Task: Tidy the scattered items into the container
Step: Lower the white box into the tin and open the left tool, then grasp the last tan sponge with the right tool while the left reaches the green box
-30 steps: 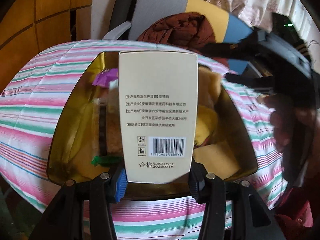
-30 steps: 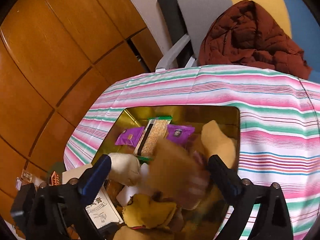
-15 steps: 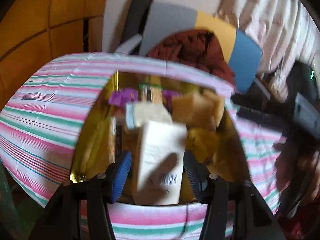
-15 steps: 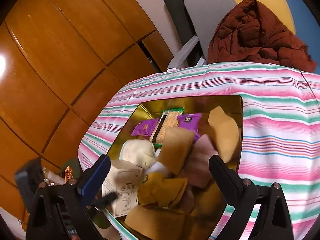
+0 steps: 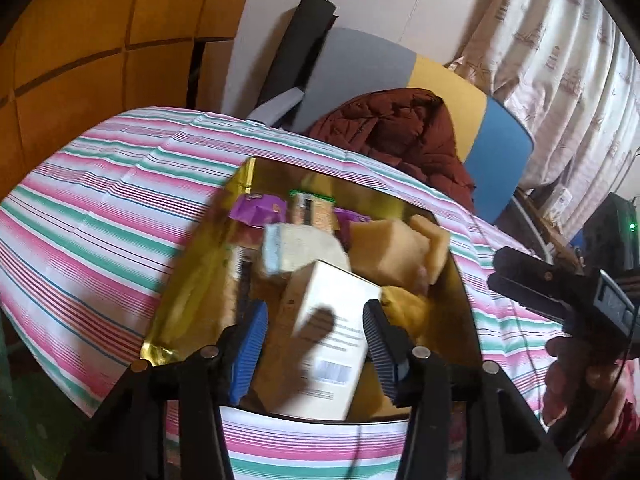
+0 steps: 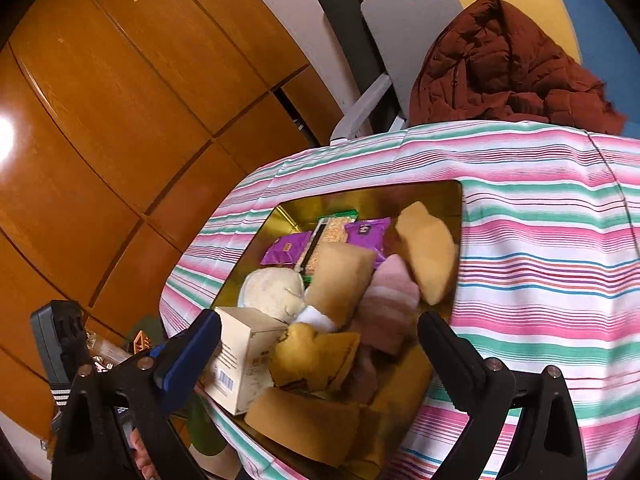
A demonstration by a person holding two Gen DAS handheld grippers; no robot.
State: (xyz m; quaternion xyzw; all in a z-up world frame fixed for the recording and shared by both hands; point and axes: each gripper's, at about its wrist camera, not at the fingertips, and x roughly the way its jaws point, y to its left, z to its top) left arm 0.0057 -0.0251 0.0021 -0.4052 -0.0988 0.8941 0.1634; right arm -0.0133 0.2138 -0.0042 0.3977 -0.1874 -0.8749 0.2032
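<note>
Clearly my left tool (image 5: 314,338) is closing, pads off the blurred cream box (image 5: 334,338) lying in the gold container (image 5: 188,296) at frame centre. My right tool (image 6: 320,354) stands spread, empty, above socks (image 6: 340,276) half-hiding the container's floor.

Wood panelling (image 6: 120,120) is seen behind the striped tablecloth (image 5: 100,216); a brown jacket (image 5: 400,132) is draped over a chair (image 5: 472,92) beside curtains (image 5: 560,60).
</note>
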